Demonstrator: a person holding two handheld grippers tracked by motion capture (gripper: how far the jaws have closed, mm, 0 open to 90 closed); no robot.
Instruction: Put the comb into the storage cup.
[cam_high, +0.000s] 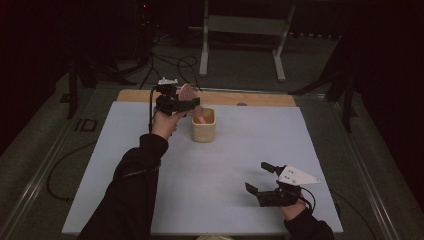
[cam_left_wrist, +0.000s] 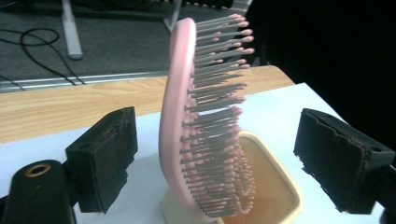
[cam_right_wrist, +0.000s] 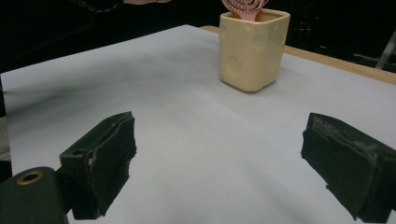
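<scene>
High view: cream cup (cam_high: 203, 131) holds pink hairbrush (cam_high: 188, 93), wooden edge (cam_high: 260, 98) behind.

Overhead view; two low, cup-facing views

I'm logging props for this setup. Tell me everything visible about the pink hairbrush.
The pink hairbrush looks like plastic, with a curved back and rows of grey bristles tipped pink. It stands upright, lower end down inside the cream cup, head rising above the rim. The left gripper's fingers flank it without touching.
</scene>
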